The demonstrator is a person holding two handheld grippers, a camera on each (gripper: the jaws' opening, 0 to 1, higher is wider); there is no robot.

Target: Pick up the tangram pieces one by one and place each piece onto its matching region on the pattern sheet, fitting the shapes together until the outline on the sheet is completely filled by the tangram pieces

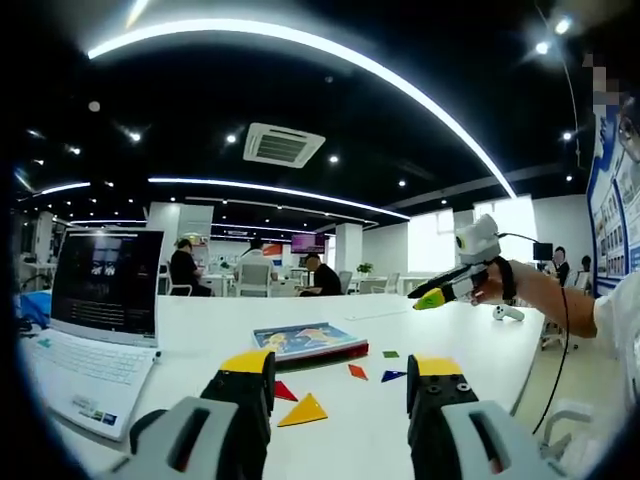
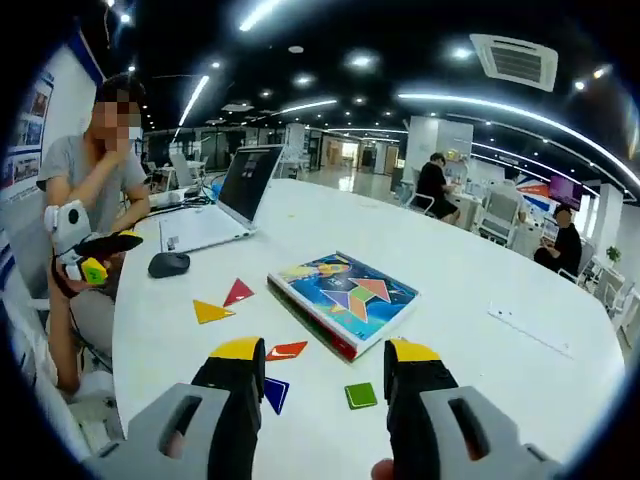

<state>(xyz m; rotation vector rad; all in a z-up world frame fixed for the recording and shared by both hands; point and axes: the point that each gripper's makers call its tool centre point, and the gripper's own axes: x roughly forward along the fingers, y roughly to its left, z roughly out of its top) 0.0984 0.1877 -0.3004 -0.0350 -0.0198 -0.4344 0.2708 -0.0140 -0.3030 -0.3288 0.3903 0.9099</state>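
The pattern sheet (image 2: 345, 298) is a flat colourful box lid in the middle of the white table, also in the left gripper view (image 1: 310, 342). Loose pieces lie in front of it: a yellow triangle (image 2: 211, 312), a red triangle (image 2: 238, 292), an orange piece (image 2: 287, 350), a blue piece (image 2: 275, 393) and a green square (image 2: 360, 395). My right gripper (image 2: 325, 365) hovers open above the orange, blue and green pieces. My left gripper (image 1: 342, 375) is open above the yellow triangle (image 1: 304, 410) and red triangle (image 1: 284, 391). Neither gripper holds anything.
An open laptop (image 2: 230, 195) and a black mouse (image 2: 168, 264) sit on the table near the seated person. A white strip (image 2: 530, 330) lies far right. The right gripper (image 1: 432, 298) reaches in over the table edge. Several people sit at desks behind.
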